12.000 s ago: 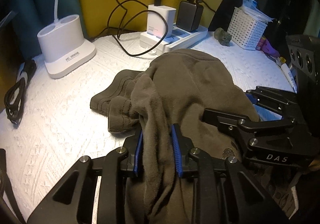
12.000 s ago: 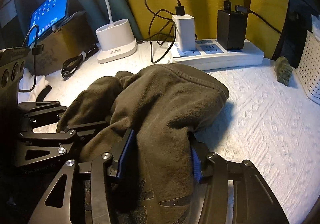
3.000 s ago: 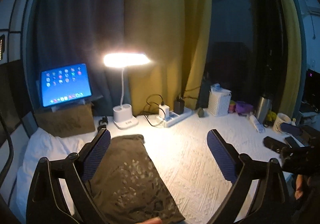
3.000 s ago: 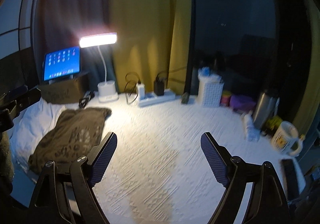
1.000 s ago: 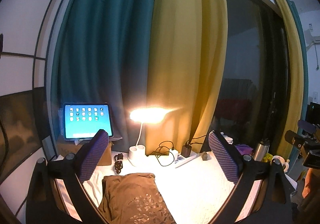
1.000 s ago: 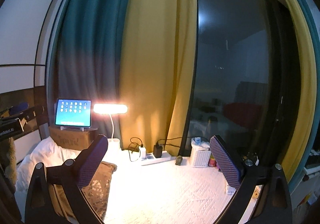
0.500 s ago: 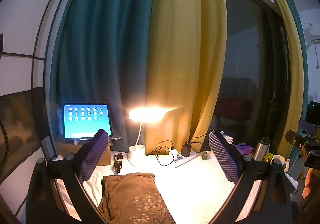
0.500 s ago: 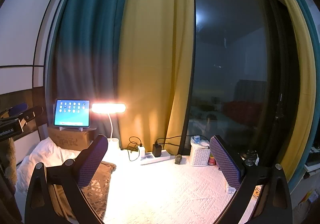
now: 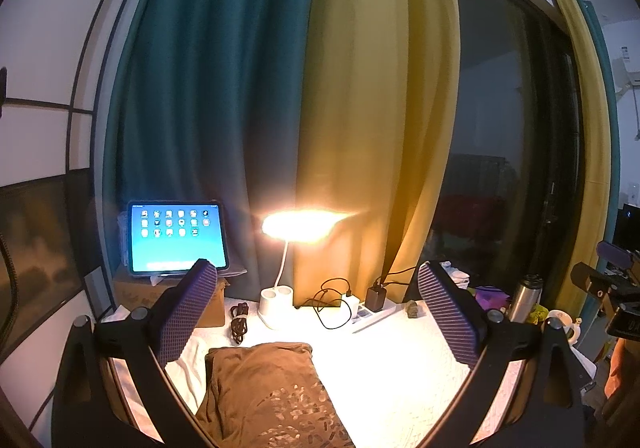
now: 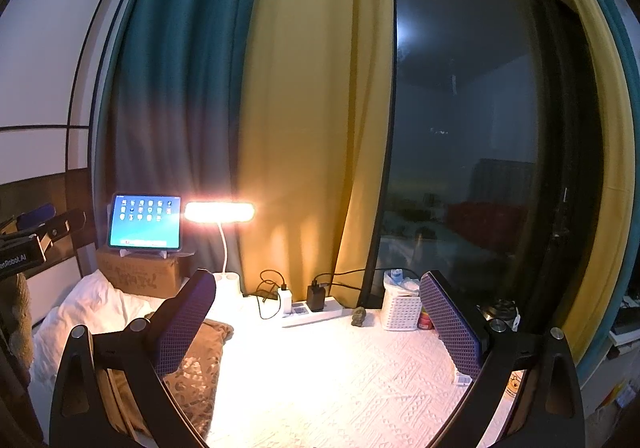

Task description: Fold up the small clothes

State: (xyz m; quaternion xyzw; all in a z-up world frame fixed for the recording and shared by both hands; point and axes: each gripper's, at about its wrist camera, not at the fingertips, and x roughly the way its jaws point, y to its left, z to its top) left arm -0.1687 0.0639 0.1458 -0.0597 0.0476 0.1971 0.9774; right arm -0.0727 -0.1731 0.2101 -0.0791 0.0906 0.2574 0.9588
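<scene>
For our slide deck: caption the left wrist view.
Open left tool raised above a folded brown garment on a white bedspread, lamp lit.

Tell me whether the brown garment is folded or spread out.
Folded: the brown garment lies as a compact rectangle on the white cover, no sleeves showing.

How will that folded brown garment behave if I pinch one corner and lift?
The brown garment is soft cloth in a loose fold, so it would probably sag and unfold. It looks light. Its fabric seems grippy rather than slippery against the textured white cover.
</scene>
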